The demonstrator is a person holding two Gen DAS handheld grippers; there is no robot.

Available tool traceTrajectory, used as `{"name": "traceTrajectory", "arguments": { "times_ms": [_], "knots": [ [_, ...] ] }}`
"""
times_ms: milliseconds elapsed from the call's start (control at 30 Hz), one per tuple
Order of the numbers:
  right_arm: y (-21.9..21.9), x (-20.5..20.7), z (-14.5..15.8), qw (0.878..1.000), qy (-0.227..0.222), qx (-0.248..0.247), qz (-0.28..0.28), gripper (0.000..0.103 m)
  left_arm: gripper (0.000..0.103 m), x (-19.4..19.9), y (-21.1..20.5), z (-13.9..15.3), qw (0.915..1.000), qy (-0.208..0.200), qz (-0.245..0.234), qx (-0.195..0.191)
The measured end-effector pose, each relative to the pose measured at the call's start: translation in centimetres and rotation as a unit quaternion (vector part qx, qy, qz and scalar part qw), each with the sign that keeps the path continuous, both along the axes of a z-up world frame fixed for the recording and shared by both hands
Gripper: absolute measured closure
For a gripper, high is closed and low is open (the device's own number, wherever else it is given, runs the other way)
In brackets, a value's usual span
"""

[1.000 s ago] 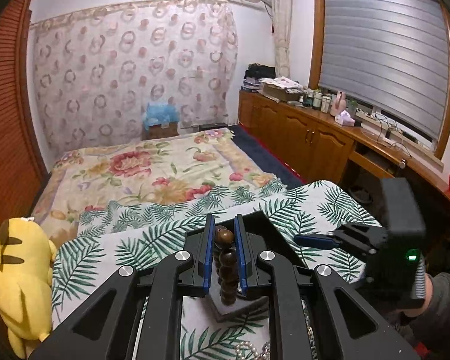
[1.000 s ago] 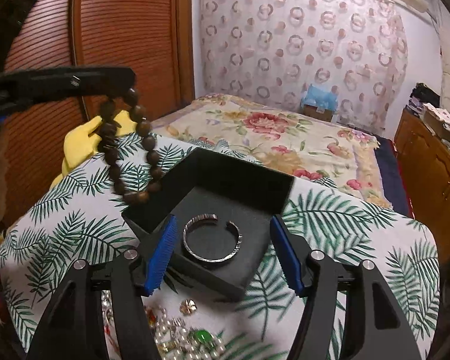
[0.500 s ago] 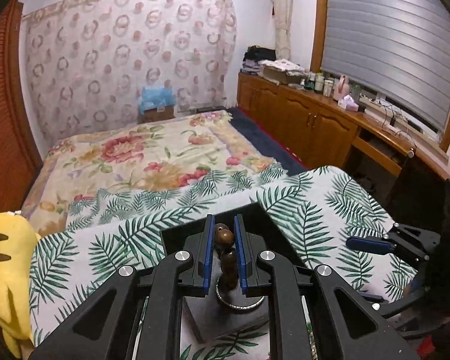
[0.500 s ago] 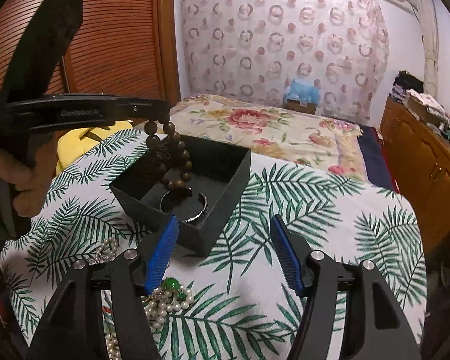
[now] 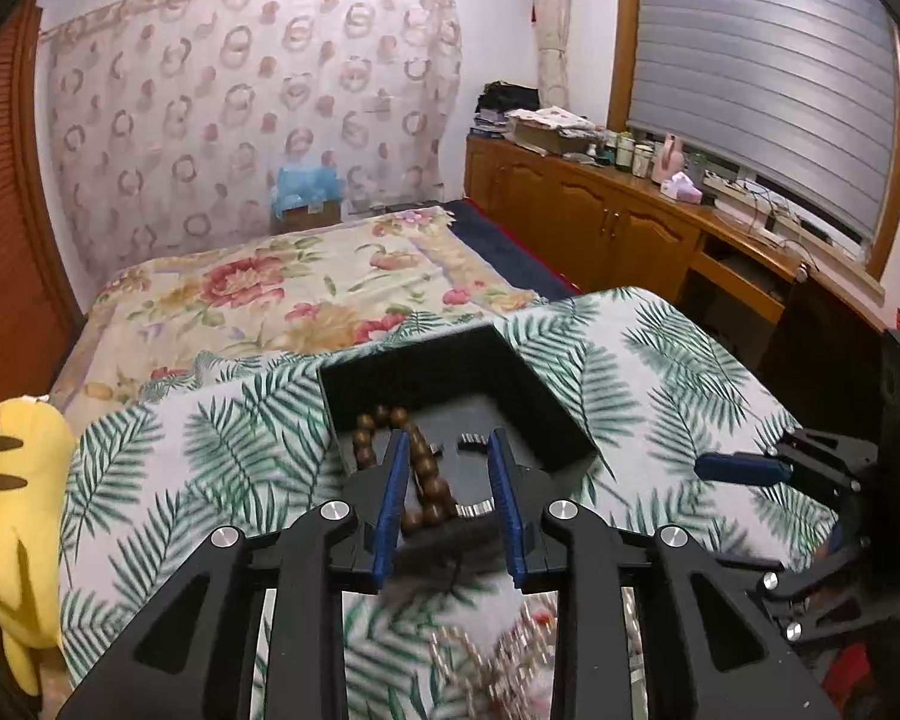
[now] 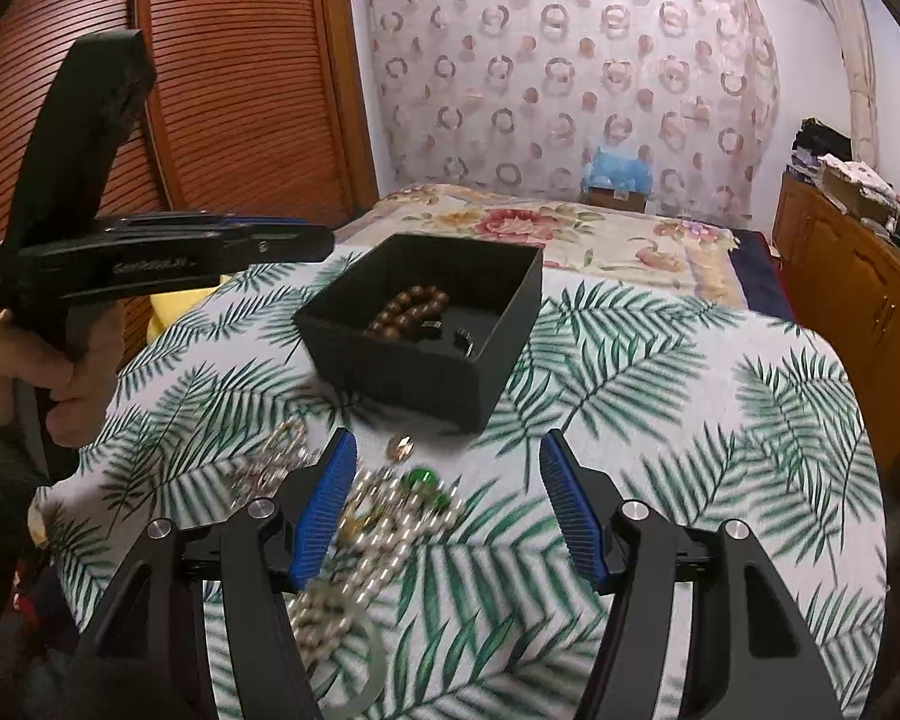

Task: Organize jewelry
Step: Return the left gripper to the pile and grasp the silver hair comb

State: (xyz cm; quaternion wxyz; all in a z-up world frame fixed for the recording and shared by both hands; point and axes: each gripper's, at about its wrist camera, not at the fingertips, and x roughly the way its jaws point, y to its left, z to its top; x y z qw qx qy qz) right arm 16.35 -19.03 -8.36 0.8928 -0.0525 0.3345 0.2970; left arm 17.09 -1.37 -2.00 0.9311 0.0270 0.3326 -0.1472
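Beads are down: the left gripper (image 5: 447, 483) has just spread its fingers and the wooden bead bracelet (image 6: 407, 310) now lies in the black box (image 6: 498, 354) beside the silver bangle (image 5: 473, 443), free of the pads. Right gripper (image 6: 447, 513) hangs wide and empty over the pearl pile (image 6: 378, 531) on the table (image 6: 660, 420); nothing blocks it.

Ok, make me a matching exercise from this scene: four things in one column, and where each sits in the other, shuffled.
Things:
1. wooden bead bracelet
2. pearl strands
3. yellow plush toy
4. black box

Places:
A. on the leaf-print cloth, between the right gripper's fingers in its view
B. off the cloth's left edge
C. inside the box
D. standing on the leaf-print cloth

Pairs: 1-C, 2-A, 3-B, 4-D
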Motion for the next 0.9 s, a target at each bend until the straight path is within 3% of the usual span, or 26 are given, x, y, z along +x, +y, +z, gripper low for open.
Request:
{"name": "traceTrajectory", "arguments": {
  "times_ms": [500,900],
  "knots": [
    [0.1,-5.4,-2.1,0.999,0.017,-0.026,0.019,0.037,0.077,-5.9,1.3,-3.8,0.9984,0.043,-0.003,-0.038],
    [-0.6,-5.7,-3.9,0.999,0.033,-0.029,0.011,0.037,0.077,-5.0,0.0,-7.1,0.9935,0.096,-0.012,-0.06]
  ]
}}
